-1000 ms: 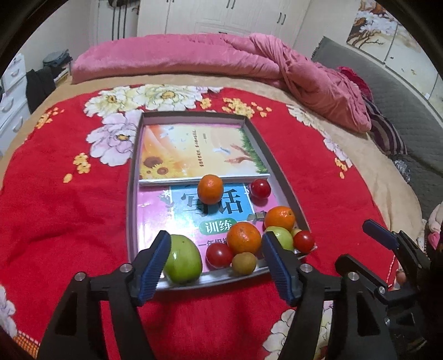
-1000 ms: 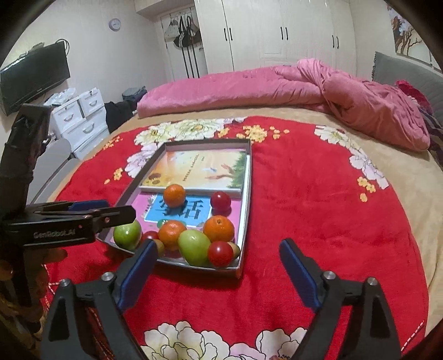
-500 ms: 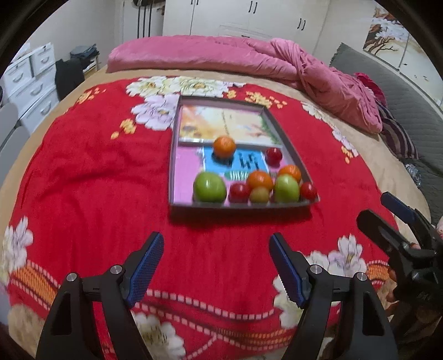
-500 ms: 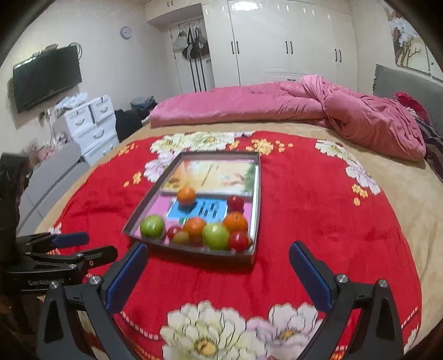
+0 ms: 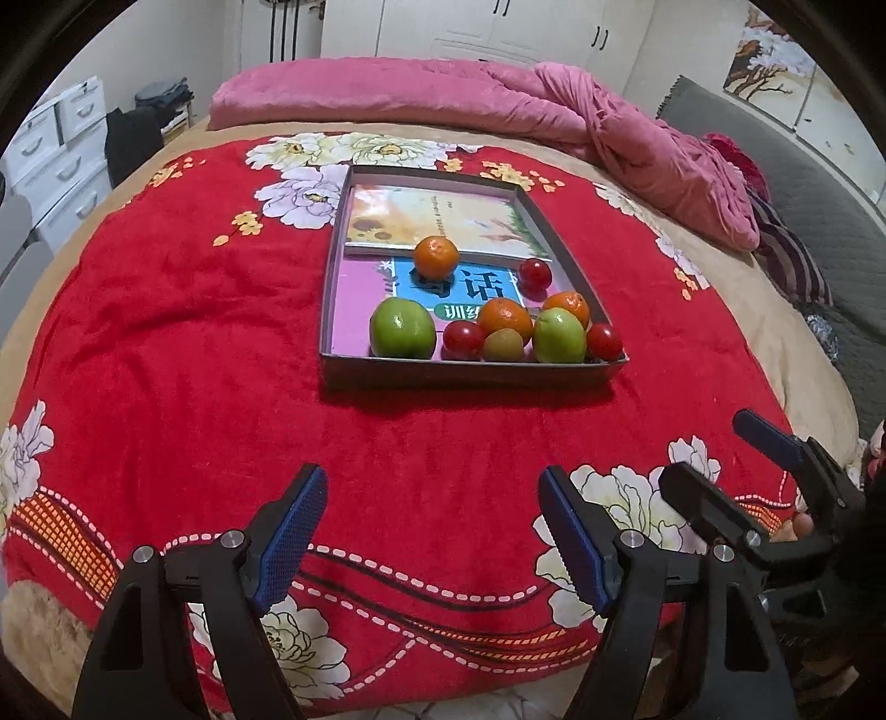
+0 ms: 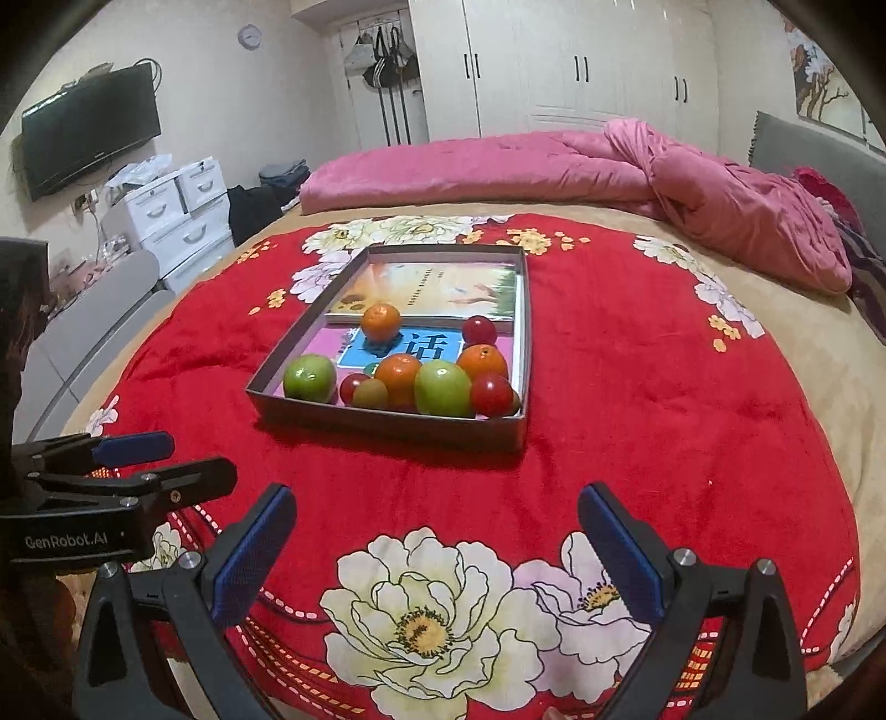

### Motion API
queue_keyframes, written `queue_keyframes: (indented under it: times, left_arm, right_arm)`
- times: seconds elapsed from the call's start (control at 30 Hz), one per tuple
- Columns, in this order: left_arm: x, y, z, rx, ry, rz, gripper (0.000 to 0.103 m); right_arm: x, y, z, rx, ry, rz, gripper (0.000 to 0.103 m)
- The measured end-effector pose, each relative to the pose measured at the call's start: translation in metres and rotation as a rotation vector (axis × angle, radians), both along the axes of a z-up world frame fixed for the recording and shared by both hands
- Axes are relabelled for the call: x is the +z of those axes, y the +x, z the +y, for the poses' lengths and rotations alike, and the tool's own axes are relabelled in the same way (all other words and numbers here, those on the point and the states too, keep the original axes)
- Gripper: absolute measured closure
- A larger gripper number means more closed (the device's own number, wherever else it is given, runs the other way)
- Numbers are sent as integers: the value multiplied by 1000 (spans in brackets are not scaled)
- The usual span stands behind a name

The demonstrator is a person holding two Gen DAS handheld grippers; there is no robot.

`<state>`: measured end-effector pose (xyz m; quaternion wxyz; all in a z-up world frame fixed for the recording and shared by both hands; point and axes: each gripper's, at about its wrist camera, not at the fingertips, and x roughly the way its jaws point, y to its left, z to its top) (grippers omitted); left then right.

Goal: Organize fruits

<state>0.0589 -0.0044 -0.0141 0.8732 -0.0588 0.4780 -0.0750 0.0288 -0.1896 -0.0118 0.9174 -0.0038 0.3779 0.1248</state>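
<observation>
Fruits sitting in tray [image 5: 470, 372] on bed.
Left gripper [image 5: 432, 531] and right gripper [image 6: 437, 545] are hovering near the tray's front wall, fingers released, grasping nothing; fruits [image 5: 501, 327] are clustering against that wall.

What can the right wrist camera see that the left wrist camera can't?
Only the right wrist view shows the TV, the wall clock and the bags hanging by the wardrobe.

Only the left wrist view shows the dark grey cover spread beside the bed.

Both show the tray of fruit on the red blanket, the pink quilt, the white drawers, and both open grippers, left and right.
</observation>
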Motion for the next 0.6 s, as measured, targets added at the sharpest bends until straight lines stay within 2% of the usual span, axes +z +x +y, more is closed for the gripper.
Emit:
queue_keyframes:
  times: [0.6]
  left_arm:
    - [5,-1,0,6,18,-17,24]
  right_arm:
    - [3,0,4,6,-4,-1,0]
